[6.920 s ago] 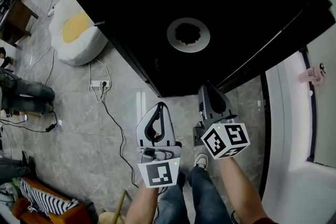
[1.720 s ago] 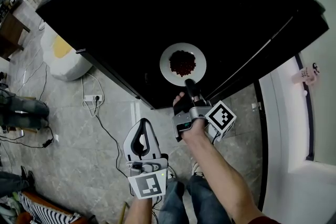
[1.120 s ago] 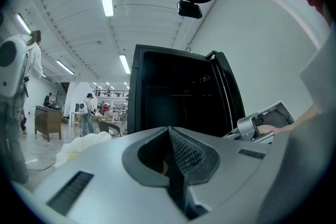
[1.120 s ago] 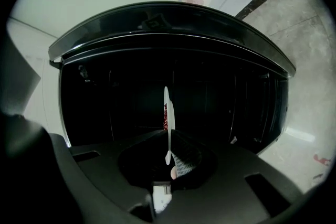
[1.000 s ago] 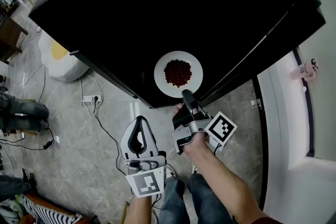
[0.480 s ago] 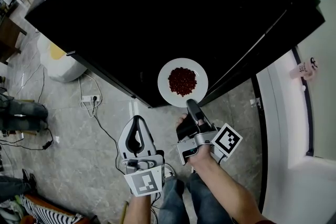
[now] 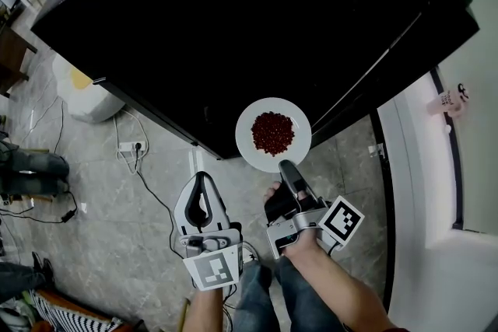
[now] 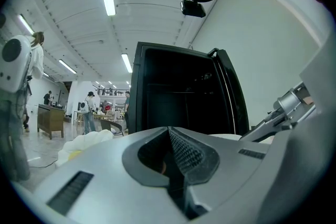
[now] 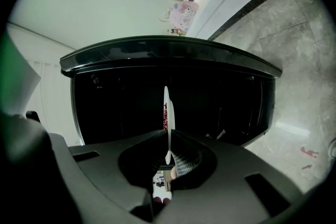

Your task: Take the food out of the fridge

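Out comes the plate [image 7: 249,138], drawn further back toward the person than half a second ago, and its near edge now shows against the grey floor tiles [image 7: 124,221] rather than wholly against the black of the fridge [image 7: 233,19]. The right gripper [image 7: 286,171] has pulled back with it and is clamped on the plate's near rim, the white dish held out level in front of it. On the plate sits a heap of small dark red food [image 7: 273,133], right in the middle. Over to the right gripper view: the plate [image 9: 167,113] shows edge-on as a thin white line, pinched between the two jaws of the right gripper [image 9: 169,157], red bits just visible on one face, the dark open fridge [image 9: 168,92] behind. The left gripper [image 7: 200,186] hangs low beside the right, apart from the plate. In its own view the left gripper [image 8: 173,157] has its jaws pressed together with nothing between them, pointing at the open fridge [image 8: 178,97].
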`<state>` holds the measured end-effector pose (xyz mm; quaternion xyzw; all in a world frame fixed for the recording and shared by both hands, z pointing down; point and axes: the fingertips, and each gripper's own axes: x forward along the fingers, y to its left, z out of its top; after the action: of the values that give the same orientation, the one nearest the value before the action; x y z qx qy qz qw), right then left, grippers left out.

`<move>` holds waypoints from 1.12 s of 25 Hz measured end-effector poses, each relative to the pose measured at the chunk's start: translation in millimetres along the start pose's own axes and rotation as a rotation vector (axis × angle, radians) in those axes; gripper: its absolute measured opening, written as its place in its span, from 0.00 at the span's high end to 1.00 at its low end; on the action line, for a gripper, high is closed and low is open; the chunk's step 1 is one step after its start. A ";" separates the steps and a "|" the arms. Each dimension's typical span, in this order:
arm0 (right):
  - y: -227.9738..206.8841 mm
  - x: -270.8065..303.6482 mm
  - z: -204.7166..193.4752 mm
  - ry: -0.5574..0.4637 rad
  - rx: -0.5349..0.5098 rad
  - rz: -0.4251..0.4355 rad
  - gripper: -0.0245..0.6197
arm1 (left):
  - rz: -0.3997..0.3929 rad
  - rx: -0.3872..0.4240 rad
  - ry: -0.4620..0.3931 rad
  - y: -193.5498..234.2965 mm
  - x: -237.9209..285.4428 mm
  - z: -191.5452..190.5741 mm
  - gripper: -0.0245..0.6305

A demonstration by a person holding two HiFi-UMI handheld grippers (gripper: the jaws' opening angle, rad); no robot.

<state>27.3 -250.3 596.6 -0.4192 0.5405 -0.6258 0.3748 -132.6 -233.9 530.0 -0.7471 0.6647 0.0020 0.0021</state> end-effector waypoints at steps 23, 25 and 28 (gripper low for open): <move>10.8 -42.1 -0.9 -0.021 0.017 -0.042 0.91 | -0.014 -0.021 0.034 -10.2 -13.3 -4.2 0.94; 15.8 -44.9 -1.2 -0.021 0.015 -0.041 0.91 | -0.015 -0.026 0.041 -11.9 -17.6 -0.4 0.94; 25.7 -47.8 -2.5 -0.021 0.017 -0.036 0.91 | -0.010 -0.034 0.049 -11.9 -22.9 8.2 0.94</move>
<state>42.9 -208.8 565.3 -0.4323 0.5235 -0.6326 0.3725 -123.5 -209.7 522.0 -0.7501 0.6608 -0.0049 -0.0268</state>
